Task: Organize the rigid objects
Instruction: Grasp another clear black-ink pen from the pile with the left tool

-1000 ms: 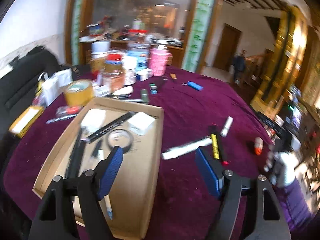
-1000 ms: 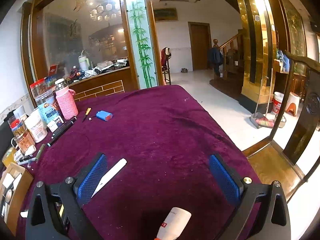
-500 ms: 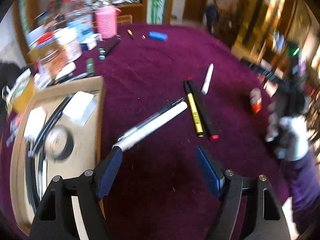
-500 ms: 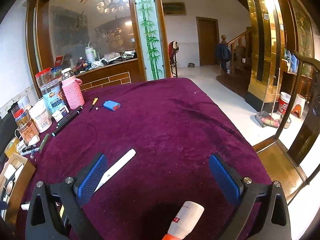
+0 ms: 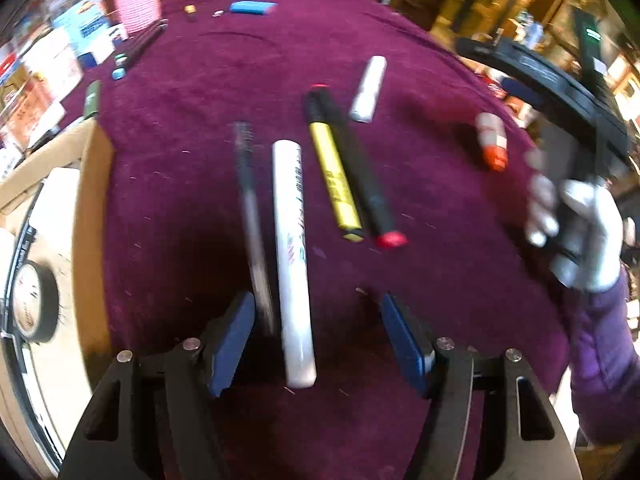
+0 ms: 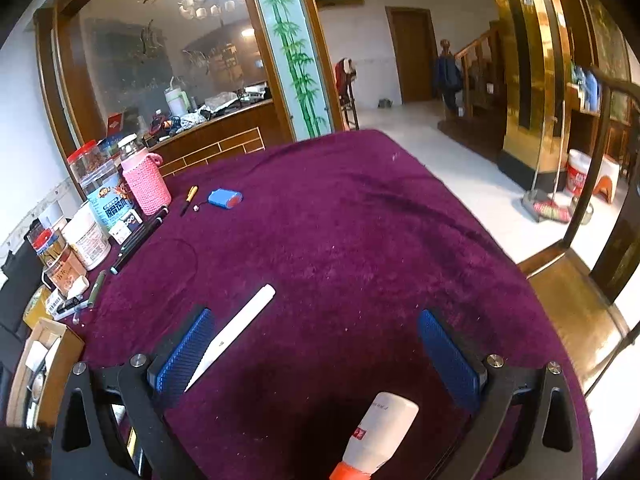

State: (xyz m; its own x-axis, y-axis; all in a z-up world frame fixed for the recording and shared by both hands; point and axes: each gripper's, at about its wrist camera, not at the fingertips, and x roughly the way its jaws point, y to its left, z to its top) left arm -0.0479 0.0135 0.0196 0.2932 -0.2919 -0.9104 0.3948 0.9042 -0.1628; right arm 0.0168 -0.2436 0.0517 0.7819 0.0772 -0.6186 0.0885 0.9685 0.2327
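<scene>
Your left tongs (image 5: 318, 336) point steeply down at the purple cloth (image 5: 400, 288), and their jaws have just been closing a little; they stand about half open, and the blue pads do not yet press on anything. Between the pads lies the near end of a white marker (image 5: 292, 256), and just beside the left pad a thin dark pen (image 5: 252, 216) is blurred, so you cannot tell if the pad touches it. A little further, to the right of the white marker, a yellow highlighter (image 5: 334, 172) and a black marker with red cap (image 5: 366, 176) lie side by side. Beyond them rests a small white pen (image 5: 368, 90), and far right an orange-capped bottle (image 5: 491, 140). Left of the tongs you see the cardboard tray (image 5: 90, 216) with a tape roll (image 5: 34, 300) inside.

Your right tongs (image 6: 316, 356) are wide open and hold nothing. The orange-capped bottle lies near, between the jaws but apart from both pads, and the small white pen lies just beside the left pad.
</scene>
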